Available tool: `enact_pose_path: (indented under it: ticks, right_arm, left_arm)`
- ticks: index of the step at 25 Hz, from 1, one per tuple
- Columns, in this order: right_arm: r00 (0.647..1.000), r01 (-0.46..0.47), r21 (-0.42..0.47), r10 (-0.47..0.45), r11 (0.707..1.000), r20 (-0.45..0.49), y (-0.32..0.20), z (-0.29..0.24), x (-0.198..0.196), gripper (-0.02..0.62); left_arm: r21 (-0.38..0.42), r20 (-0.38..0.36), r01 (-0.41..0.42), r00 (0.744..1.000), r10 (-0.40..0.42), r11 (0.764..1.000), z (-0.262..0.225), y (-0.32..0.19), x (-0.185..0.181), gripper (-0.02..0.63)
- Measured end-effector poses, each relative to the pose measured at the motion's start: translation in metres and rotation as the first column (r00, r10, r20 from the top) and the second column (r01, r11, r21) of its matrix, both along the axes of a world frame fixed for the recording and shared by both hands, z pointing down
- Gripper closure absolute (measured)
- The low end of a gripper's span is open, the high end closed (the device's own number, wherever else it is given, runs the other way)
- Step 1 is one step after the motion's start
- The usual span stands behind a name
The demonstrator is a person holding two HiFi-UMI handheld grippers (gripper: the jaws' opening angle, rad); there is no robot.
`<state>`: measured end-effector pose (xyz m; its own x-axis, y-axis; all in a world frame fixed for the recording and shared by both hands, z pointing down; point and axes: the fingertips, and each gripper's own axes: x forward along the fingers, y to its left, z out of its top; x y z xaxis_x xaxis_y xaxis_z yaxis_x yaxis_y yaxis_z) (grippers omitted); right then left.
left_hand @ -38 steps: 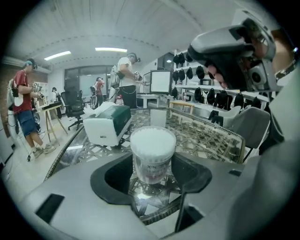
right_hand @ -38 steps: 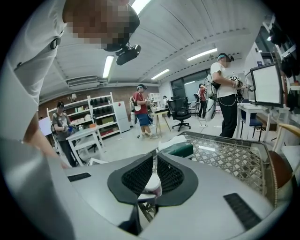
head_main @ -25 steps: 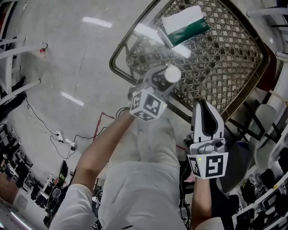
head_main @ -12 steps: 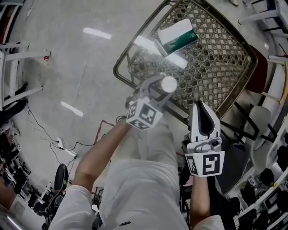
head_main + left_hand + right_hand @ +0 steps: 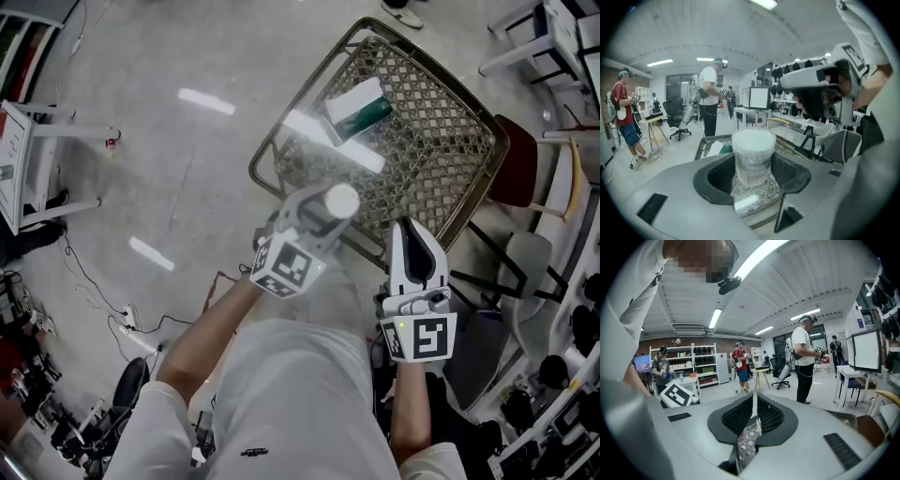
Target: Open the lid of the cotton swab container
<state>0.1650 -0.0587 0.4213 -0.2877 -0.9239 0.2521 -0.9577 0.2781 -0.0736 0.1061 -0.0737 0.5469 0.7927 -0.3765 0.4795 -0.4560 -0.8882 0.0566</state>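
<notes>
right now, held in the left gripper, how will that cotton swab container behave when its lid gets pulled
Likely light: the cotton swab container is clear plastic packed with white swabs. Its smooth round wall may twist or slip in the left gripper when the lid is pulled. The thin-looking plastic might flex under a harder squeeze.

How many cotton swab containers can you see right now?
1. The cotton swab container stands upright between the jaws of the left gripper, held above the wicker table. No other shows, though the box may hide more.
</notes>
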Motion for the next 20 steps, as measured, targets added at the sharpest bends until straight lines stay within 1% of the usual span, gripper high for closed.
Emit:
enact_pose_path:
  ticks: [3,11,17,20]
  right_arm:
    - [1.000,0.009,0.022,-0.009,1.000,0.000,0.002,-0.017,0.000,0.594]
    - [0.998,0.058,0.058,-0.058,0.997,-0.007,0.016,-0.064,-0.015,0.594]
    - [0.996,0.094,0.099,-0.092,0.991,-0.019,0.025,-0.091,-0.027,0.594]
    - [0.994,0.108,0.112,-0.106,0.988,-0.023,0.032,-0.099,-0.033,0.594]
  left_arm:
    - [0.015,-0.027,0.008,1.000,-0.008,1.000,-0.034,0.001,-0.005,0.373]
    - [0.030,-0.080,0.037,0.996,-0.034,0.999,-0.125,0.014,-0.032,0.373]
    - [0.051,-0.089,0.064,0.994,-0.059,0.997,-0.167,0.028,-0.050,0.373]
    - [0.052,-0.095,0.063,0.994,-0.058,0.997,-0.180,0.038,-0.056,0.373]
